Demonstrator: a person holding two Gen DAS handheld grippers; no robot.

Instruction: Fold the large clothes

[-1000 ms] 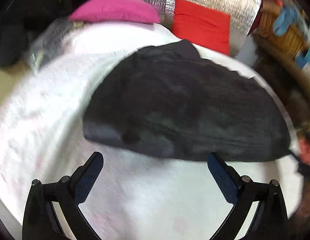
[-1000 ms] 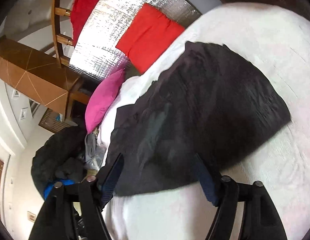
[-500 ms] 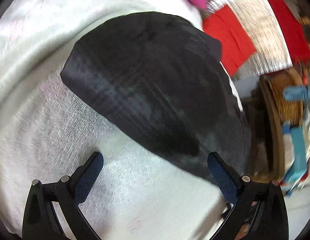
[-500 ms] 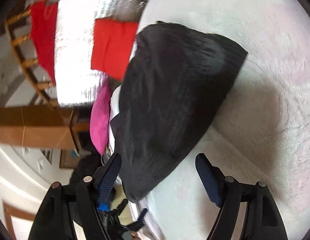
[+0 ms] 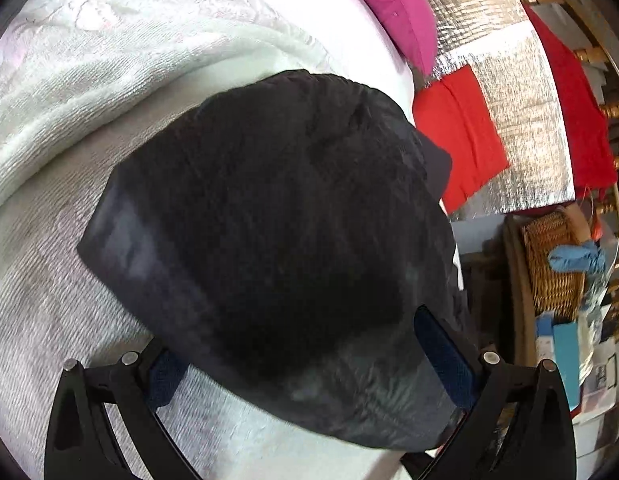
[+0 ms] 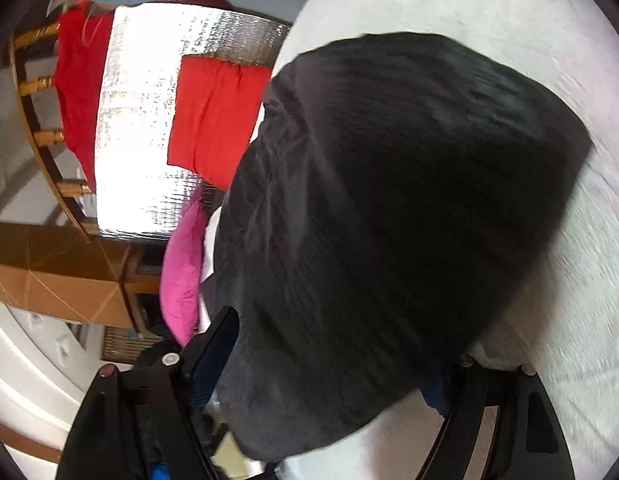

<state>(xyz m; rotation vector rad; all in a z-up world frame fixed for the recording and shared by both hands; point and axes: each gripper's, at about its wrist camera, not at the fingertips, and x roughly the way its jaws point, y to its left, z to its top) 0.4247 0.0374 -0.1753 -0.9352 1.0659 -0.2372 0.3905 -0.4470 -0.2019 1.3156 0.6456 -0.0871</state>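
A black garment [image 5: 277, 232], folded into a dark, rounded slab, is lying on the white textured bedspread [image 5: 69, 128] and filling the middle of both wrist views. In the left view its near edge is running between the spread fingers of the left gripper [image 5: 309, 364] — the blue pads are standing wide apart, the cloth lying over the gap, not pinched. In the right view the right gripper [image 6: 329, 368] is also standing wide, its jaws having just been opening, with the garment's lower end draped between them; the right-hand pad is mostly hidden under the cloth.

Around it: a magenta pillow [image 5: 389, 4] at the upper right of the left view, a red cushion [image 5: 457, 148] leaning against a silver quilted foil sheet [image 5: 521, 128], and a wicker basket [image 5: 549, 264] at the right edge holding something blue. No writing is readable anywhere.
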